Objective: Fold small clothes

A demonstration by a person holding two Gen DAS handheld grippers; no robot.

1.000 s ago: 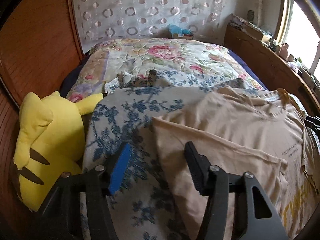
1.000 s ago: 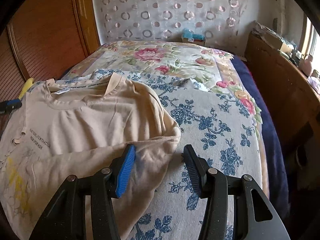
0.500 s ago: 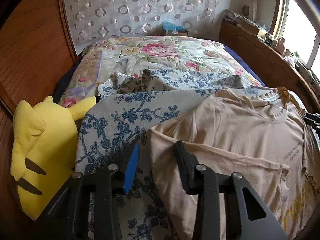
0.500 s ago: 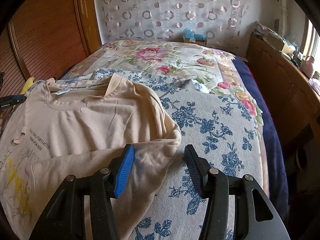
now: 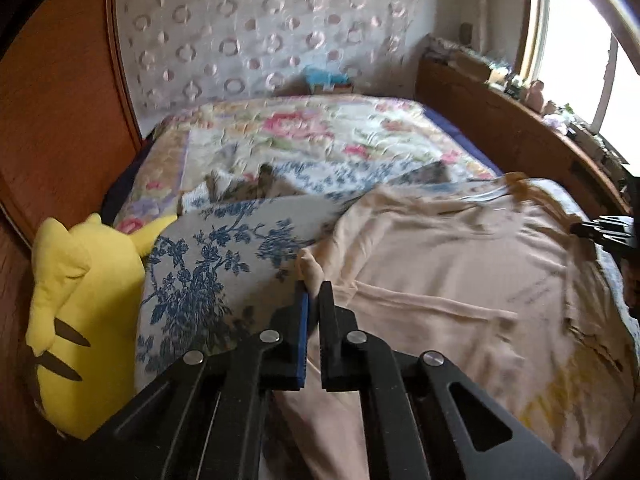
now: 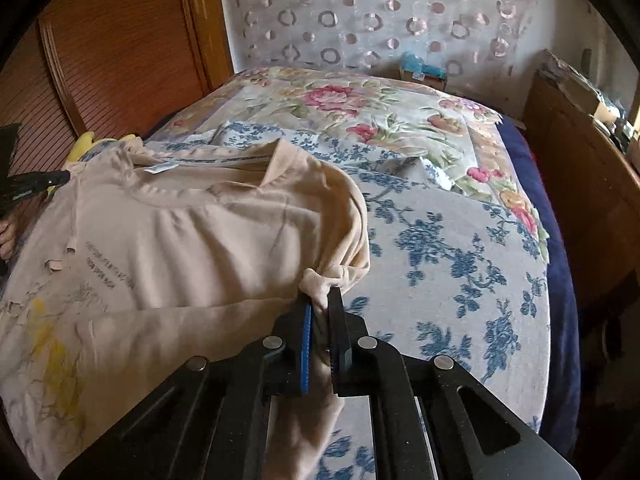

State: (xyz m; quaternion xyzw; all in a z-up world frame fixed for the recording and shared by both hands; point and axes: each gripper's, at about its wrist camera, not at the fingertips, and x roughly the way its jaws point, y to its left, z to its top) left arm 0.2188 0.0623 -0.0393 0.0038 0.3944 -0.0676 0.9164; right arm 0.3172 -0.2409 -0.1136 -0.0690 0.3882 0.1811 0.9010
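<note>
You've got both clamped: left gripper point(image 5: 314, 300) and right gripper point(image 6: 320, 304) each pinch a side of the shirt point(image 6: 180, 240). It's spread across the bed point(image 6: 460, 248) btwn them, collar at far edge.

The beige T-shirt point(image 6: 192, 240) is soft matt cloth with a cracked, peeling print, lying on a coarser woven blue-flowered blanket point(image 6: 460, 248) beside a puckered, quilted rose-patterned bedspread point(image 6: 360, 104). The left gripper point(image 5: 314, 300) and right gripper point(image 6: 320, 304) are matt black plastic with shiny metal pins. The yellow plush toy point(image 5: 80, 300) looks fuzzy, the wooden wardrobe door point(image 6: 120, 60) ribbed and semi-glossy.
</note>
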